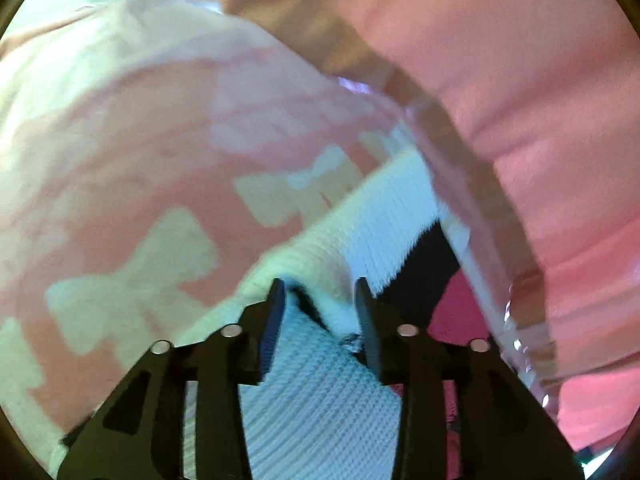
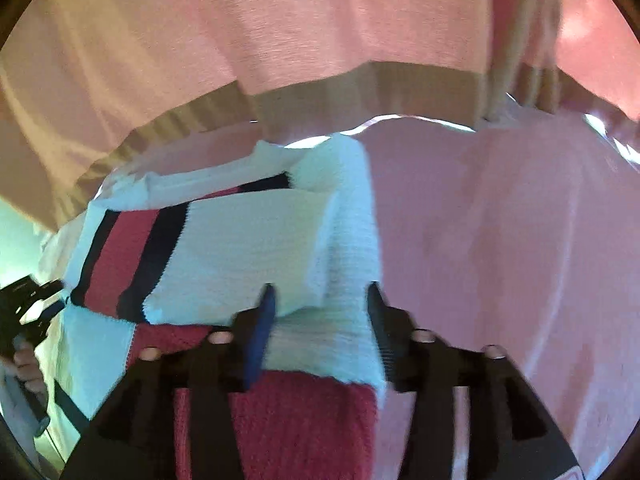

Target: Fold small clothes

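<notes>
Left wrist view: my left gripper [image 1: 320,300] pinches white knit garment [image 1: 384,216]; pink bow-print cloth [image 1: 160,152] beside; right gripper [image 2: 320,304] grips its blurred fold.

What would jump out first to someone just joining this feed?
The white ribbed knit garment with a red band edged in black dominates the centre of the right wrist view, and both the right gripper and the left gripper have it bunched between their fingers. Around it lies pink fabric: a bow-print piece at left in the left wrist view, and a plain pink garment with a tan hem across the top.
</notes>
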`<state>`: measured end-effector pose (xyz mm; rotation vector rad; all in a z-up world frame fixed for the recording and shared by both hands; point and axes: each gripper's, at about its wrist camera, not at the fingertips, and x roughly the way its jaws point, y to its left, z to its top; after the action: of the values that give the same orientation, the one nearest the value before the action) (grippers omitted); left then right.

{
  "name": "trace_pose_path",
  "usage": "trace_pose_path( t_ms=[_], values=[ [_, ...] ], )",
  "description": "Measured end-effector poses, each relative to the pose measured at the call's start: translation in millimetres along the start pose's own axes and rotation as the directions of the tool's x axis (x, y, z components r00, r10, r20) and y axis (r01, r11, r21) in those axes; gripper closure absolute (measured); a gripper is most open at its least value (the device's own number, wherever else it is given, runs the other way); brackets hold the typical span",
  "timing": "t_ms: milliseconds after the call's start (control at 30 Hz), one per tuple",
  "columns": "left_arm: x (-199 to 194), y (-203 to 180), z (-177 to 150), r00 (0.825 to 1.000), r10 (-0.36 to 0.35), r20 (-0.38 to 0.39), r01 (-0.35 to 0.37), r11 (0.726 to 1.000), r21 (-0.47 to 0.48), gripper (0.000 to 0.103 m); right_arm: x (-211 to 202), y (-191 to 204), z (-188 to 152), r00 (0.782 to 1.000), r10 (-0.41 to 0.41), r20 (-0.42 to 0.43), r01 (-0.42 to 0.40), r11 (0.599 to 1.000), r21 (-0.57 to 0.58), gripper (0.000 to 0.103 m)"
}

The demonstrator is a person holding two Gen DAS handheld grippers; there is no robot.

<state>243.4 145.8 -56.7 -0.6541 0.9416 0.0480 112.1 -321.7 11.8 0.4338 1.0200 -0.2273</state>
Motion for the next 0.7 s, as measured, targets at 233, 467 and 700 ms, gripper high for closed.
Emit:
trace_pose_path(
  t_ms=[233,467,700],
  values=[
    [16.0,17.4,21.2,0.999,-0.025,-0.049,0.024,1.000,-0.018,0.045,22.1,-14.7,-10.1,0.992,0.091,-0.084,-0.083,0.992,0.093,0.042],
    [34.8,-15.9,6.6,0.996,-0.025,-0.080,0.033,0.994,0.103,0.076,33.5,-5.6,-6.1,0.987,0.152,-0.048,-0.148,0.986,0.075,0.088],
    [40.1,-20.3,4.3,0.997,0.058,-0.058,-0.048,0.987,0.154,0.078,36.8,-22.8,-5.8,0.990,0.124,-0.062,-0.117,0.988,0.098,0.089]
  ],
)
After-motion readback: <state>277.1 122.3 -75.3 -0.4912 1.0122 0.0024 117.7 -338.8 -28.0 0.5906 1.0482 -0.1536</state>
